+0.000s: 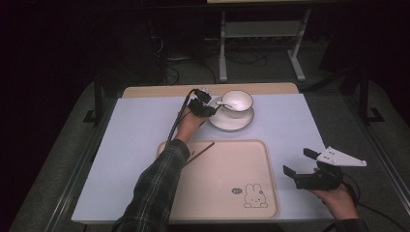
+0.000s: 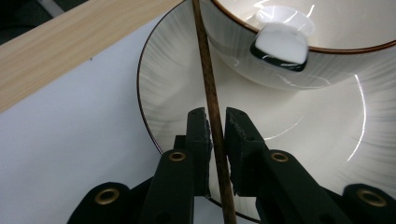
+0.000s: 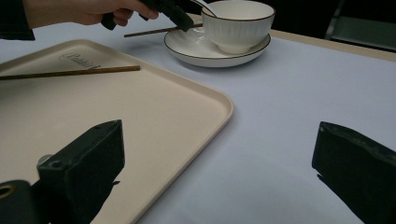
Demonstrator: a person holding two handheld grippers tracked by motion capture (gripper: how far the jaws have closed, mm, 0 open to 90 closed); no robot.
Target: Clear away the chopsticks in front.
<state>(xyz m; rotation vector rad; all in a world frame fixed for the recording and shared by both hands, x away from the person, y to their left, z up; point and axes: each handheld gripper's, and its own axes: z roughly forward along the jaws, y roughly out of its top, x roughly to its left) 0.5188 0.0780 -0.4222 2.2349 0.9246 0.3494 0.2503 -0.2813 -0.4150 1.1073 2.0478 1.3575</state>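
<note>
A white ribbed bowl with a white spoon in it stands on a saucer at the far middle of the table. My left gripper is at the saucer's left edge, shut on a thin brown chopstick that runs between its pads over the saucer toward the bowl. The spoon's end rests on the bowl's rim. A second chopstick lies on the beige tray. My right gripper is open to the right of the tray, nothing between its jaws.
The tray has a raised rim and a rabbit print at its near right corner. A white mat covers the table, with a wooden strip along the far edge. A metal rack's legs stand beyond the table.
</note>
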